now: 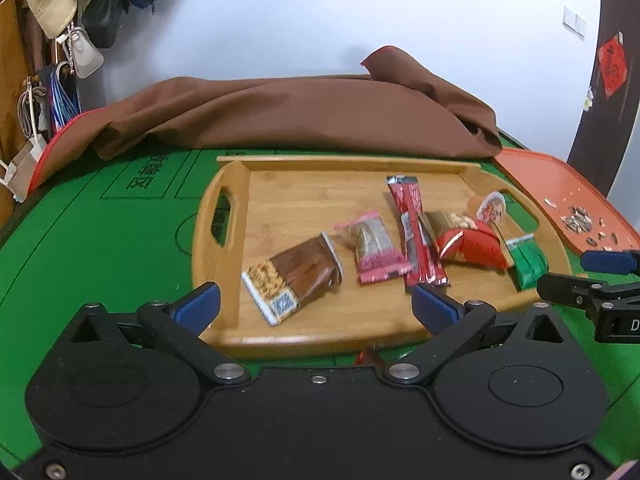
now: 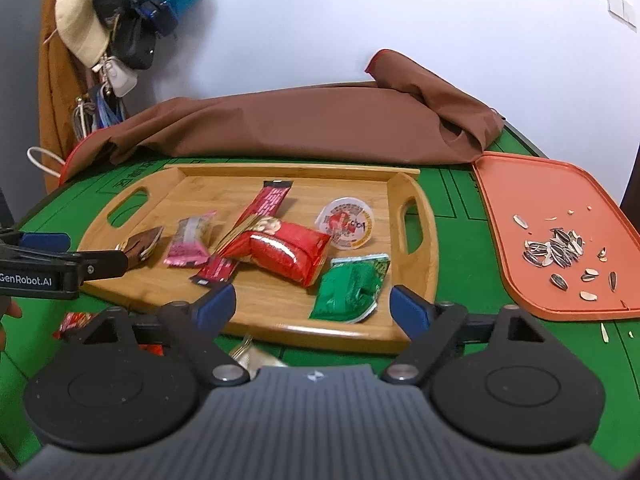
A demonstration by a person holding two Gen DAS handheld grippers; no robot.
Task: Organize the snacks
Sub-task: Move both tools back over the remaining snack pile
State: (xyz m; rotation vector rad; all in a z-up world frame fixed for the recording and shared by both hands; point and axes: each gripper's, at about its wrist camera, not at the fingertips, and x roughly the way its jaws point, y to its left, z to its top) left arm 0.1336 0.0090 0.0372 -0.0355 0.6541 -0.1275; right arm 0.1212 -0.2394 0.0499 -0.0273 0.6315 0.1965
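Snacks gathered on the bamboo tray (image 2: pixel 416 264).
Both tongs, left (image 1: pixel 316 304) and right (image 2: pixel 312 304), gape empty; stray packets (image 2: pixel 76 322) on the counter (image 1: pixel 100 248) likely come next.

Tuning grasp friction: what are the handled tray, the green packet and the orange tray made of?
Handled tray: looks like bamboo or wood, visible strip grain, smooth finish. Green packet: likely foil or plastic film, crinkled and shiny. Orange tray: apparently moulded plastic, matte, uniform colour, raised rim.
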